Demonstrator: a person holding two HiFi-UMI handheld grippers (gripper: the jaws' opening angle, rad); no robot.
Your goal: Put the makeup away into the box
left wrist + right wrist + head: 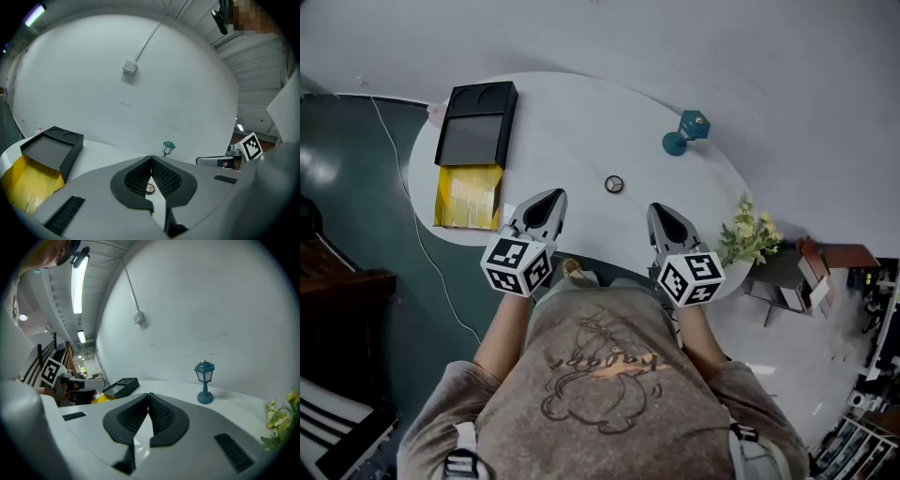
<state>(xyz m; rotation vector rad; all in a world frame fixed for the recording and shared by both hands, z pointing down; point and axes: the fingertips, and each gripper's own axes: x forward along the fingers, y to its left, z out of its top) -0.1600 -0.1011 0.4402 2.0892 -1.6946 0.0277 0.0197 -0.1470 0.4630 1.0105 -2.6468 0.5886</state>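
In the head view, I see my left hand-held gripper (551,197) and right hand-held gripper (659,210) over the near edge of the white oval worktop (581,122). The small round makeup compact (614,184) lies just beyond, between them, well apart from the black-and-yellow box (469,199) at the left.

In the left gripper view, the jaws are pressed together and empty. In the right gripper view, the jaws are together, holding nothing.

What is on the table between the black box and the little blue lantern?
Only a small round makeup compact, a bit nearer the person than the black box and the teal lantern. The head view shows it.
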